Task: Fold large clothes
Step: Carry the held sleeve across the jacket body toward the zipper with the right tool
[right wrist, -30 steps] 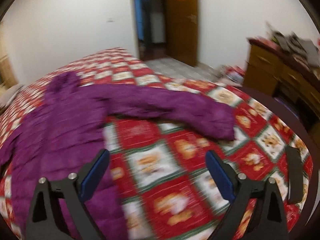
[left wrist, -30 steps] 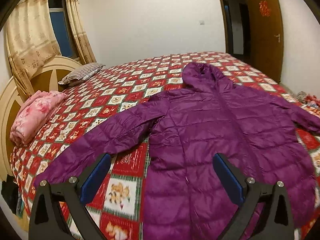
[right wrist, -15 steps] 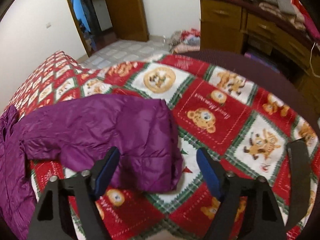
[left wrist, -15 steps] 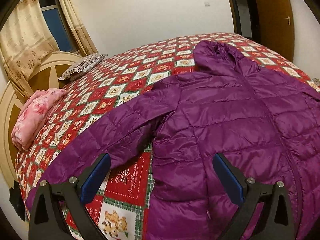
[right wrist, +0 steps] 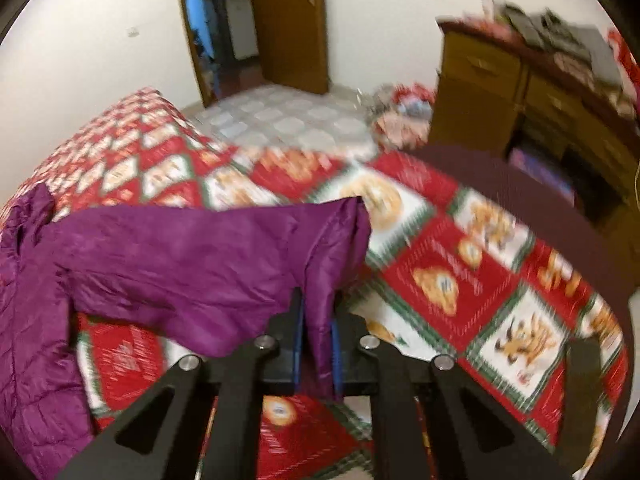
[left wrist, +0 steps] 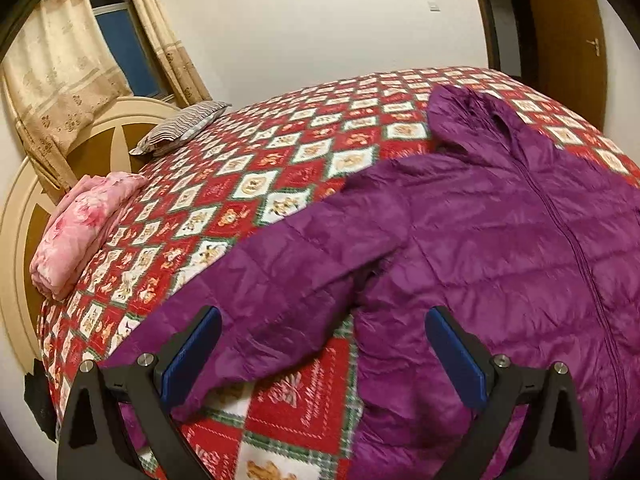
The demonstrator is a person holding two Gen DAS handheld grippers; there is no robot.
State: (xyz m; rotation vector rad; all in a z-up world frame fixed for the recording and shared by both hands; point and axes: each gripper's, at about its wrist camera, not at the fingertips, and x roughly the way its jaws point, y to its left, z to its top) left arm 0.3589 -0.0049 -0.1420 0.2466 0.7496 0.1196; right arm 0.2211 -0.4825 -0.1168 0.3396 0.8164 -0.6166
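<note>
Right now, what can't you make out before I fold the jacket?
- Left wrist view: purple jacket hem and far sleeve, cut off by the frame edge.
- Right wrist view: sleeve cuff, hidden inside the shut right gripper.
- Right wrist view: dresser clutter, blurred.

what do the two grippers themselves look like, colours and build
Both match. The left gripper and right gripper each have two black angular arms with triangular cut-outs, round silver bolts at the pivots, and jaws lined with flat blue pads. No cables, markings, hands or sleeves are visible in either view.
</note>
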